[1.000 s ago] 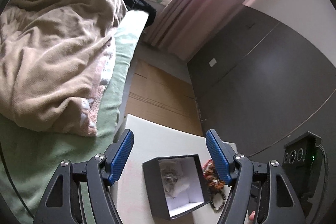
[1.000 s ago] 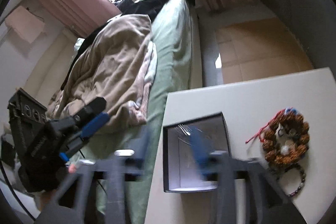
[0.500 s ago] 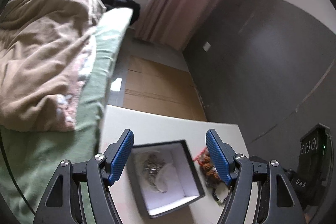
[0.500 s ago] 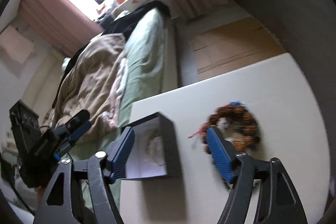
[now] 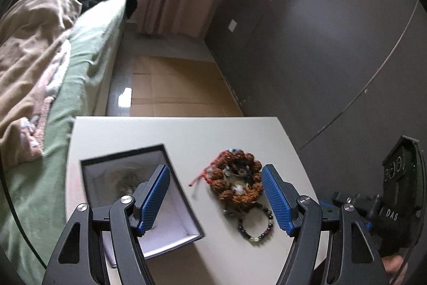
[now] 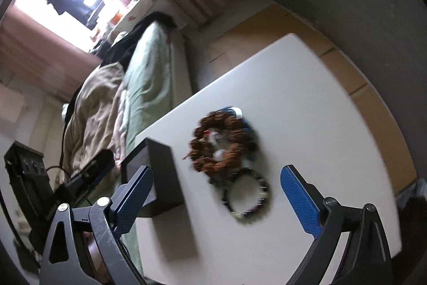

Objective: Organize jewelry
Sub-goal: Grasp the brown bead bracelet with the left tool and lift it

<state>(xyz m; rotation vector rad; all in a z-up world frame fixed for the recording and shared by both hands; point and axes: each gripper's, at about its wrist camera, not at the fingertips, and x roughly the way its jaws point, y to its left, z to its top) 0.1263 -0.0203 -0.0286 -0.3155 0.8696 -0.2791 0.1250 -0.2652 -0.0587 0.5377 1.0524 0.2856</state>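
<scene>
Both tongs empty – left tongs (image 5: 216,196) wide, right tongs (image 6: 216,199) opening over the bracelets (image 6: 226,151); tangled beads (image 5: 256,223) could snag – spilling off the surface (image 6: 307,124).

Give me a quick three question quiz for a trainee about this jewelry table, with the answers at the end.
1. True or false: the box on the table has its lid on.
2. Which lies nearer the camera in the left wrist view: the brown bead bracelet or the dark bead bracelet?
3. Does the right gripper hold anything?

Key:
1. False; it is open, with something pale inside.
2. The dark bead bracelet.
3. No; its jaws are opening, with the bracelets lying on the table beyond them.
</scene>
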